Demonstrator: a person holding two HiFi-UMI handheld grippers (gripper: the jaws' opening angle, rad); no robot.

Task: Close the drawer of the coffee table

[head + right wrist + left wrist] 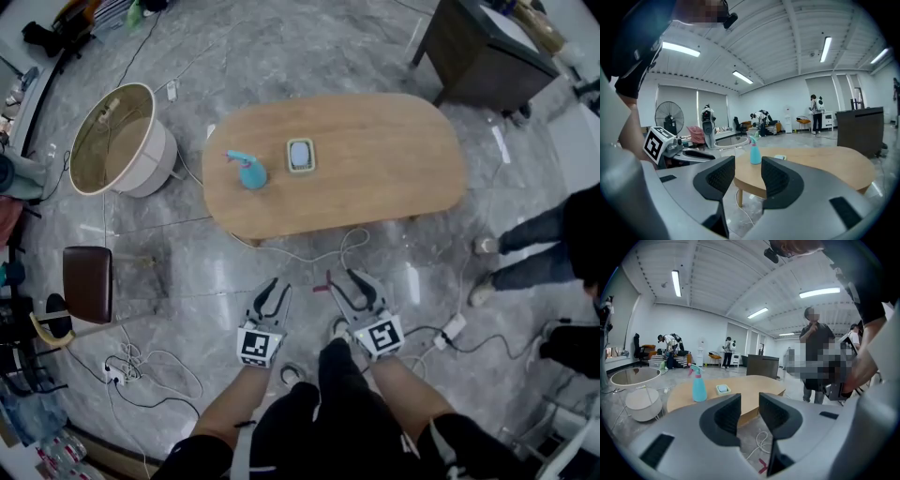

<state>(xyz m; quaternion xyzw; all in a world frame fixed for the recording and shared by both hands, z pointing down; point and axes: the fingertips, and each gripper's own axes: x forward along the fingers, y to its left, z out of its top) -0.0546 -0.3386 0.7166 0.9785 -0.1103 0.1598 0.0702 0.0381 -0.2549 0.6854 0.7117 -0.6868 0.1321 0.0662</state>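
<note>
The oval wooden coffee table (394, 159) stands on the grey floor ahead of me. On it are a teal spray bottle (251, 172) and a small pale dish (301, 155). No drawer shows in any view. My left gripper (275, 287) and right gripper (346, 279) hang side by side over the floor, short of the table's near edge. Both point at the table and both are open, with nothing between the jaws. In the left gripper view the gripper (750, 401) frames the table (754, 385) and the bottle (698, 385). In the right gripper view the gripper (748, 164) looks over the table (825, 164).
A round white side table (117, 141) stands at the left, with a brown stool (87, 281) nearer me. White cables (347, 246) trail under the table's near edge, and a power strip (452, 328) lies at the right. A person's legs (534, 248) stand at the right. A dark cabinet (483, 52) stands behind.
</note>
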